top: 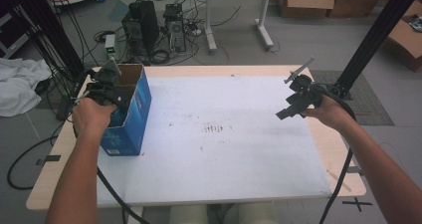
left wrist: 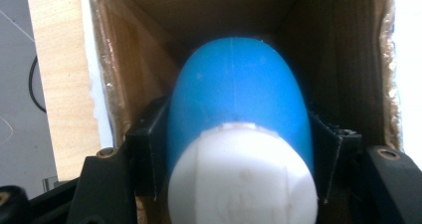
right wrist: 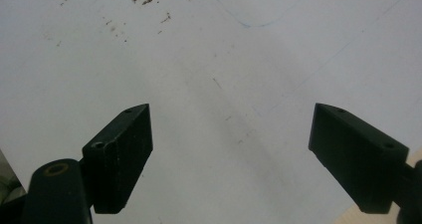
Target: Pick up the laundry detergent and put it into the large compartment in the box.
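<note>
- Blue bottle (left wrist: 236,99) — smooth, glossy plastic, with a matt white cap (left wrist: 242,176).
- Box (left wrist: 343,69) — rough brown cardboard inside, glossy blue print outside.
- Table (top: 219,129) — matt white sheet, scuffed, pale wood edge.

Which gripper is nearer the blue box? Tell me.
Left. The left gripper is at the blue box opening, holding a blue bottle inside; the right gripper hovers across the table.
</note>
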A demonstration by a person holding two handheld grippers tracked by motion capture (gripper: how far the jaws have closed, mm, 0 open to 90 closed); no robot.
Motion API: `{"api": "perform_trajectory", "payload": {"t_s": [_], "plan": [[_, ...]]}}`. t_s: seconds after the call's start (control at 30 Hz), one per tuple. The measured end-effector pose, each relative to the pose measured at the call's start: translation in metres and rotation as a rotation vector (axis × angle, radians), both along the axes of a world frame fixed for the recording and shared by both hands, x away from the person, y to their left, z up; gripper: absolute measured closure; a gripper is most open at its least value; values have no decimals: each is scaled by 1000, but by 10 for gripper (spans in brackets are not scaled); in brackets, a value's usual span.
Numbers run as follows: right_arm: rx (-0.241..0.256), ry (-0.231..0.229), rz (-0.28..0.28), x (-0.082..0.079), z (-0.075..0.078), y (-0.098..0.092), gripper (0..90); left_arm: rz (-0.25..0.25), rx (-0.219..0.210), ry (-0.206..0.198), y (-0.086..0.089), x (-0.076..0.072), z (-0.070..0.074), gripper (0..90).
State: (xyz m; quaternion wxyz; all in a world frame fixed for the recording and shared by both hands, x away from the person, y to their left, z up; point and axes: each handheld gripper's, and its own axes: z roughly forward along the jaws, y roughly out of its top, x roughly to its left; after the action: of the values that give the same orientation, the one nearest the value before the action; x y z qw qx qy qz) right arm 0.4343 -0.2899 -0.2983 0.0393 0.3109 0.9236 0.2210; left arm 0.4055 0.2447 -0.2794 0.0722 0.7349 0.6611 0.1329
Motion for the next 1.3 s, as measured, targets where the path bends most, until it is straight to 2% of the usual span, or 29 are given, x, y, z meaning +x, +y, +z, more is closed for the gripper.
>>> {"api": "perform_trajectory", "payload": {"t_s": [0.43,1.0,1.17,1.3], "plan": [[3,-4,6,-1,1,1,175,6,-29,-26,5,-5,5,357],[2,-7,11,-4,3,3,175,20,-33,-52,6,-11,15,331],[3,-9,12,-5,4,3,175,19,-46,-61,8,-13,20,323],[5,-13,14,-5,5,3,175,16,-39,-65,7,-14,24,315]]}}
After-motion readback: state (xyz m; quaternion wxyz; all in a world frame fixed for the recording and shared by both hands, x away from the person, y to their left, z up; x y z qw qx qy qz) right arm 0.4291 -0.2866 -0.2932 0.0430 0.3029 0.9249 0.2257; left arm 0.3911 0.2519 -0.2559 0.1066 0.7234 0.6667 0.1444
